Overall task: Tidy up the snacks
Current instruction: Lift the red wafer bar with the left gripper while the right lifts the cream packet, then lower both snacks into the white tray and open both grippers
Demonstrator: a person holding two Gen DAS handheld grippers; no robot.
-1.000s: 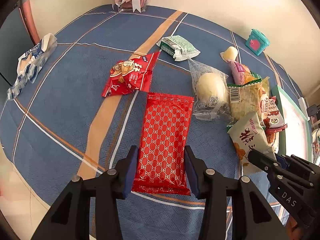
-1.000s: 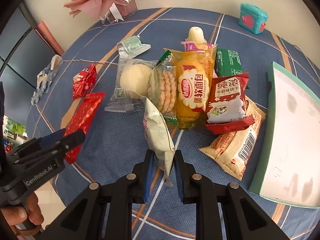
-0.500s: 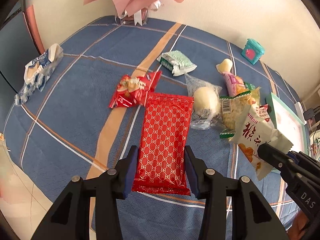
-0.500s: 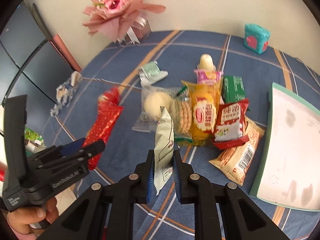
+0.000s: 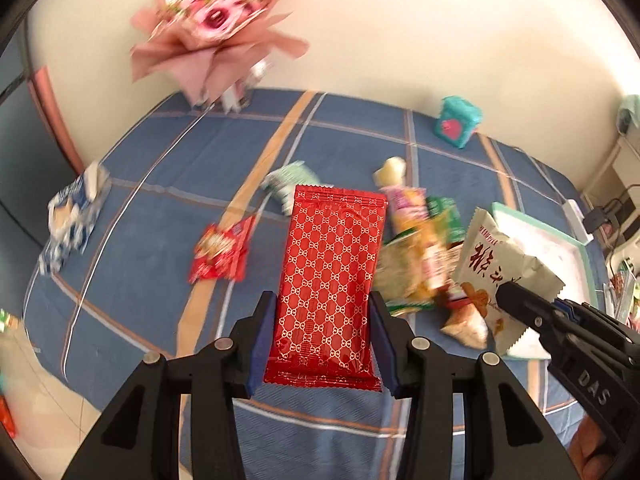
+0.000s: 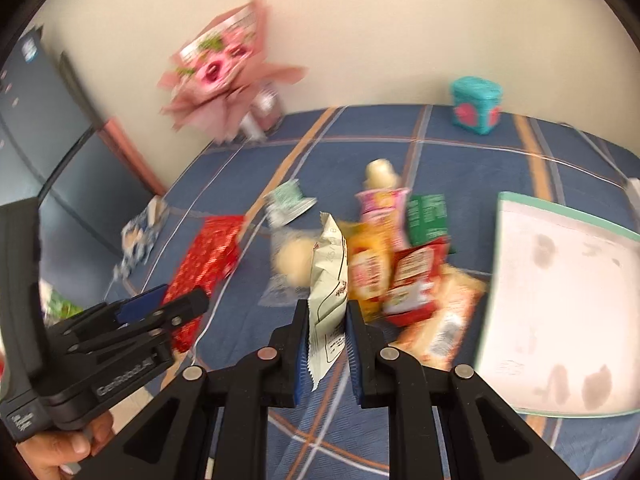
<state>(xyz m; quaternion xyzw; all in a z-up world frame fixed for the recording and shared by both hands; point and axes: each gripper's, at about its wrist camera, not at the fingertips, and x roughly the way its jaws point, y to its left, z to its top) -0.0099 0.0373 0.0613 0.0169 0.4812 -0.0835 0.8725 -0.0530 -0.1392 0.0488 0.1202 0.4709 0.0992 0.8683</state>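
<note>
Left gripper (image 5: 324, 336) is clamping the red patterned packet (image 5: 330, 280), held up off the blue plaid tablecloth (image 5: 160, 200). Right gripper (image 6: 328, 332) is pinching the white snack bag (image 6: 328, 280) edge-on, also lifted. Below them a blurred pile of snacks (image 6: 396, 276) is sitting mid-table, just beside the white tray (image 6: 560, 300) at the right edge. A small red packet (image 5: 220, 254) is lying alone left of the pile. Teal box (image 6: 476, 104) and pink bouquet (image 6: 224, 80) are standing along the far edge by the wall.
</note>
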